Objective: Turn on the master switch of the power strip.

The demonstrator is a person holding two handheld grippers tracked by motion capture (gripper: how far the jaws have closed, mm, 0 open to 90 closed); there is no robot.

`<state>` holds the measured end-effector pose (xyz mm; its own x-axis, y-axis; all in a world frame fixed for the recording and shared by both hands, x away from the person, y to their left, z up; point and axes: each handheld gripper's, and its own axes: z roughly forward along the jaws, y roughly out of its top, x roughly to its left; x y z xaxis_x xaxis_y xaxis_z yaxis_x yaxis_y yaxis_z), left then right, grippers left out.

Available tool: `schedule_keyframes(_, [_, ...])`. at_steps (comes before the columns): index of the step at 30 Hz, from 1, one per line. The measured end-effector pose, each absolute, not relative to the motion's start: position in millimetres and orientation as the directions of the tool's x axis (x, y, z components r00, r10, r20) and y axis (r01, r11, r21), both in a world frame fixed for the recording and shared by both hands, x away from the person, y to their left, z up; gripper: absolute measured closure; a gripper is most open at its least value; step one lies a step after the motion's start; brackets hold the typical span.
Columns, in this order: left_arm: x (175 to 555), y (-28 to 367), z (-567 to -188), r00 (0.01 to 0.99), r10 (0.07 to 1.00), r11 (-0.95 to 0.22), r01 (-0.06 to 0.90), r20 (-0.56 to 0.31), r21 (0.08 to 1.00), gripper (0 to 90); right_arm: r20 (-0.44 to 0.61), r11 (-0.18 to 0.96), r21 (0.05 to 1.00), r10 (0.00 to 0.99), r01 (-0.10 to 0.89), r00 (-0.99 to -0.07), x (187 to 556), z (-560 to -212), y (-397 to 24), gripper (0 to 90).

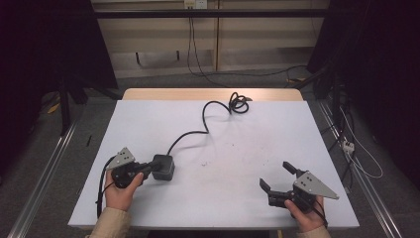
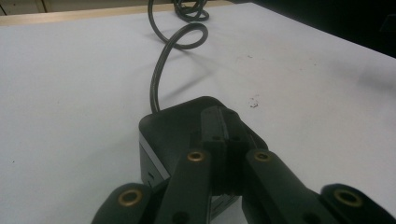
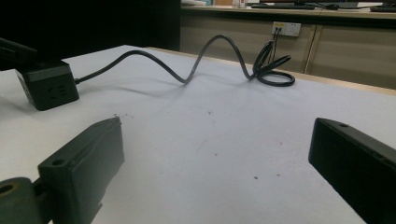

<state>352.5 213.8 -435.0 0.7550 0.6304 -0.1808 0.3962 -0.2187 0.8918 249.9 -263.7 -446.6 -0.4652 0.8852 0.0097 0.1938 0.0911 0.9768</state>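
Observation:
A black power cube [image 1: 163,167] lies on the white table top [image 1: 237,148], left of the middle. Its black cable [image 1: 205,116] snakes back to a coil [image 1: 238,104] near the far edge. My left gripper [image 1: 148,168] is shut, jaws pressed together. In the left gripper view its tips [image 2: 220,121] rest across the top of the cube [image 2: 163,126], with nothing between them. My right gripper [image 1: 275,174] lies at the front right, open and empty, far from the cube. The right gripper view has the jaws [image 3: 215,154] spread wide, the cube [image 3: 46,86] far left and the cable [image 3: 187,70] beyond.
A person's hands [image 1: 119,196] hold both grippers from the near edge. Bare white surface lies between the two grippers. Behind the table a wall socket [image 3: 287,29] feeds cables, and more wires trail on the floor at right [image 1: 349,146]. Dark stands flank the table.

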Motion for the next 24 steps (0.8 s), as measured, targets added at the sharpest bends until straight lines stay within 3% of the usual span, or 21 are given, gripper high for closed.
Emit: schedule_keyframes(24, [351.3, 210.8, -432.4, 0.750, 0.642, -0.245, 0.398, -0.160, 0.884, 90.0, 0.009, 0.092, 0.977, 0.885, 0.192, -0.465, 249.8, -446.4, -263.6, 2.8])
